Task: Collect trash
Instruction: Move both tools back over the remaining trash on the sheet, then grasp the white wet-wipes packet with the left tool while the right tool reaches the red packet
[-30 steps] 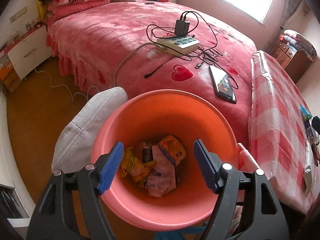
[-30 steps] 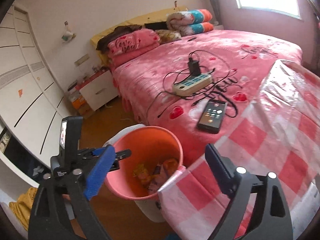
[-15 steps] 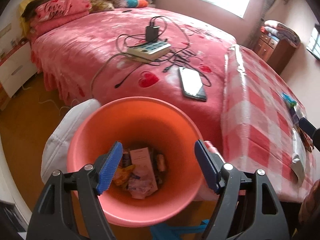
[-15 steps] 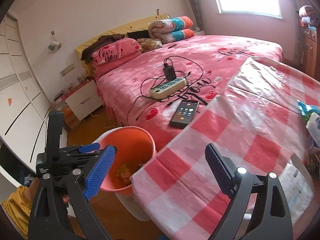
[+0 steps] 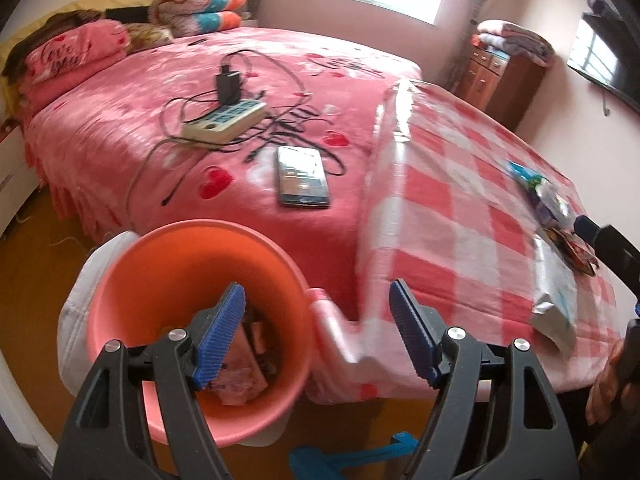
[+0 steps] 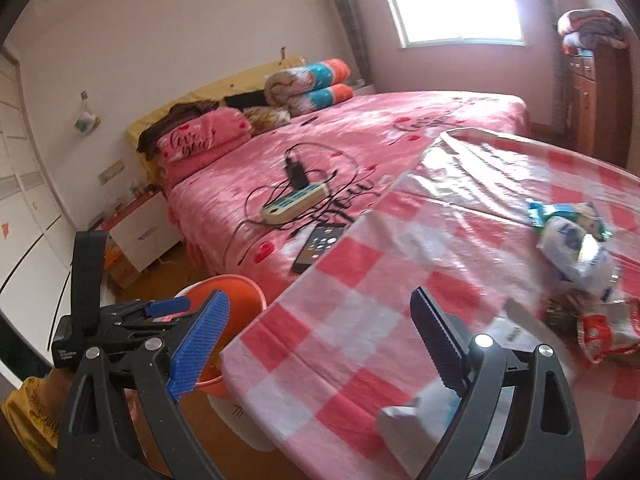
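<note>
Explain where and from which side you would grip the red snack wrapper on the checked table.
Grip the red snack wrapper by its raised crumpled edge, coming from above with the right gripper: it lies low on the checked table, and its folds probably give the fingers something to pinch.

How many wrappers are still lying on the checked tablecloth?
About 4, all near the table's far right: a silver pouch nearest, a red-and-white wrapper, a white-and-blue packet, a green-blue one farthest. A dark scrap between may be another.
</note>
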`<state>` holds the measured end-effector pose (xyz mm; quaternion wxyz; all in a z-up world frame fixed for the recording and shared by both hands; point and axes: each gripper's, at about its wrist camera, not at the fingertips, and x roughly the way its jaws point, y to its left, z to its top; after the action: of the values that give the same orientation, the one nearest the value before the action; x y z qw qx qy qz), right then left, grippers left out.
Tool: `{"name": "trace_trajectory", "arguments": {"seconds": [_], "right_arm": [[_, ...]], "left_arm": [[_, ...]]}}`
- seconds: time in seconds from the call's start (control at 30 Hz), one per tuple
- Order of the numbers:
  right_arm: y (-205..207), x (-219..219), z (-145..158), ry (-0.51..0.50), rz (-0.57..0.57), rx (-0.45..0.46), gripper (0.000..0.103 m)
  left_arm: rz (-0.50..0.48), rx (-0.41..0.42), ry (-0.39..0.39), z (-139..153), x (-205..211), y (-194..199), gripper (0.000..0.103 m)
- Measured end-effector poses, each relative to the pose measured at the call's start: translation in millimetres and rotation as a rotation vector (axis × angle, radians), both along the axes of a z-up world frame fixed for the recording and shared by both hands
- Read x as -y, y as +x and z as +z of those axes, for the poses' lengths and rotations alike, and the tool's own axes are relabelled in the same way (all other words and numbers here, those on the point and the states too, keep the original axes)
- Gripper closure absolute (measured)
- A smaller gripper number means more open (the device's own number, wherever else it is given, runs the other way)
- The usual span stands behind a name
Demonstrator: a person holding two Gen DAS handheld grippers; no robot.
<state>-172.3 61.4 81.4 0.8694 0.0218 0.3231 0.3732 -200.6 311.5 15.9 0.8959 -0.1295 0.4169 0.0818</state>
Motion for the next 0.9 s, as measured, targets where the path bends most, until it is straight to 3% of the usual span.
{"name": "trace_trajectory", "arguments": {"seconds": [0.37, 0.57, 0.9], "right_arm": [[7, 85, 2, 0.041, -0.198, 0.037, 0.012], [13, 141, -5, 0.117, -0.335, 0.009, 0.012], [34, 206, -32, 0.239, -0.451, -0.155, 0.012]], "left_arm": [[-0.183, 0.013, 0.028, 16, 65, 11, 0.028], [-0.296, 0.020, 0.046, 25, 105, 18, 0.028], [-0.486, -0.006, 0.075, 29, 175, 29, 0.028]]}}
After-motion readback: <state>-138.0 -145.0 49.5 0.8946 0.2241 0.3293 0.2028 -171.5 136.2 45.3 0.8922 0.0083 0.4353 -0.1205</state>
